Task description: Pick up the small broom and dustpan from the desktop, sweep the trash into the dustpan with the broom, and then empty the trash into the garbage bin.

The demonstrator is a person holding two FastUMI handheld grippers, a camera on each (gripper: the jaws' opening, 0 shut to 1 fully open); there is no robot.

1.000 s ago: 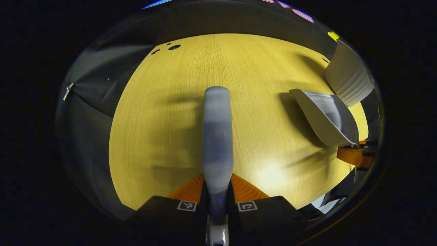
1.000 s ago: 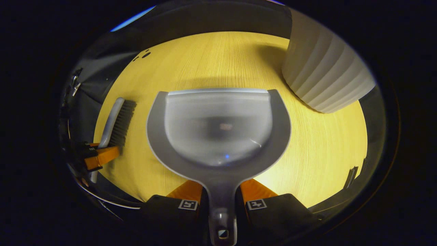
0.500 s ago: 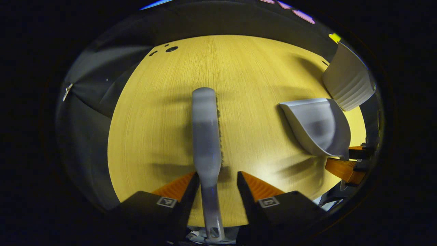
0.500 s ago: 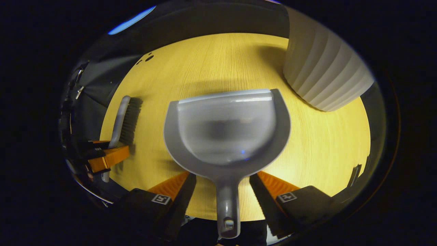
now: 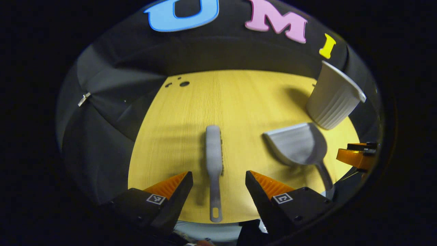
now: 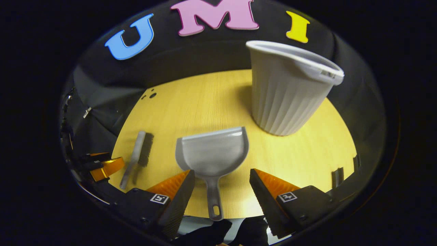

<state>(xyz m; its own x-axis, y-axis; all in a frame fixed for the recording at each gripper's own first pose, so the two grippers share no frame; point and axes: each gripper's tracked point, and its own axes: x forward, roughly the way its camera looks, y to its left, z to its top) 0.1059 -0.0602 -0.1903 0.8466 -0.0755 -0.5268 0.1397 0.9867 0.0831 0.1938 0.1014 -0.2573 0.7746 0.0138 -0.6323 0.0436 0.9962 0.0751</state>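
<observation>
A grey small broom (image 5: 214, 160) lies flat on the yellow desktop (image 5: 191, 112), its handle toward me. My left gripper (image 5: 217, 184) hangs open above the handle, apart from it. To the right lies the grey dustpan (image 5: 297, 145), also the dustpan (image 6: 211, 153) in the right gripper view, handle toward the front edge. My right gripper (image 6: 221, 184) is open above that handle, touching nothing. The white ribbed garbage bin (image 6: 288, 89) stands upright behind the dustpan. The broom (image 6: 136, 158) shows at the left of the right gripper view with its dark bristles sideways.
The garbage bin (image 5: 333, 99) stands at the desktop's far right. Small dark holes (image 5: 181, 83) mark the far left of the desktop. Black cloth walls close in behind and at the left. The other gripper's orange finger (image 6: 106, 165) shows at the left edge.
Both grippers opened, letting go of the broom and dustpan, which now lie on the desktop. Both grippers then pulled up and back, so the tools look smaller.
</observation>
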